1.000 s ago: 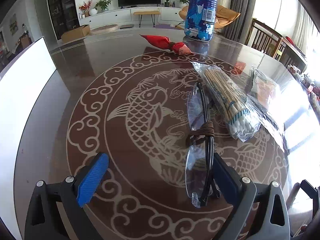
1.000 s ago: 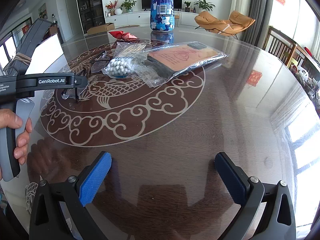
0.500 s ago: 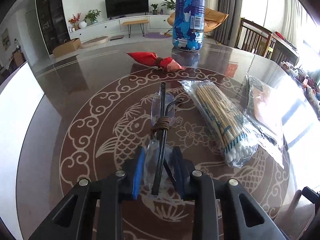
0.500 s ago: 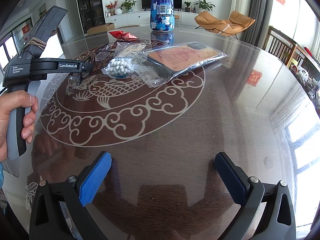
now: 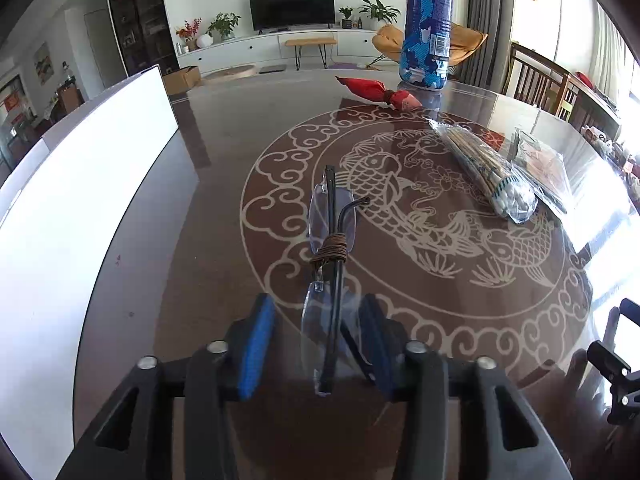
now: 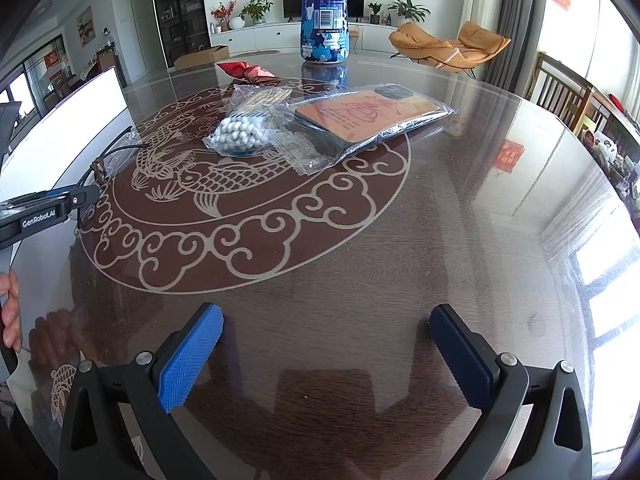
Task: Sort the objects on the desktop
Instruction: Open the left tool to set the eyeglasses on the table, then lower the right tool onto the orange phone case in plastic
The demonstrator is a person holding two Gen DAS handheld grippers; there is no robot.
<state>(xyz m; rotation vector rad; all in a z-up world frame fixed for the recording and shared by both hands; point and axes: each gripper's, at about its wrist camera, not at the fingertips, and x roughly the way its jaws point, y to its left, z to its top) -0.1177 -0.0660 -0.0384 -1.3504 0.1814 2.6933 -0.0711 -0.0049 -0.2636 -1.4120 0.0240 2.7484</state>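
Observation:
Folded rimless glasses with a brown cord wound round the middle lie on the round table, at the left rim of the fish pattern. My left gripper straddles their near lens. Its jaws are opening, and a gap shows between each blue pad and the lens. The right wrist view has the same glasses at the far left, in front of the left gripper that a hand holds. My right gripper stands open over bare table with nothing between its fingers.
A bag of cotton swabs and a bagged orange phone case lie right of the glasses. A red packet and a tall blue bottle stand at the far side. A white panel borders the table's left.
The left gripper shut on the glasses, carried them left toward the white panel, and its jaws have now parted again. The right gripper has not moved.

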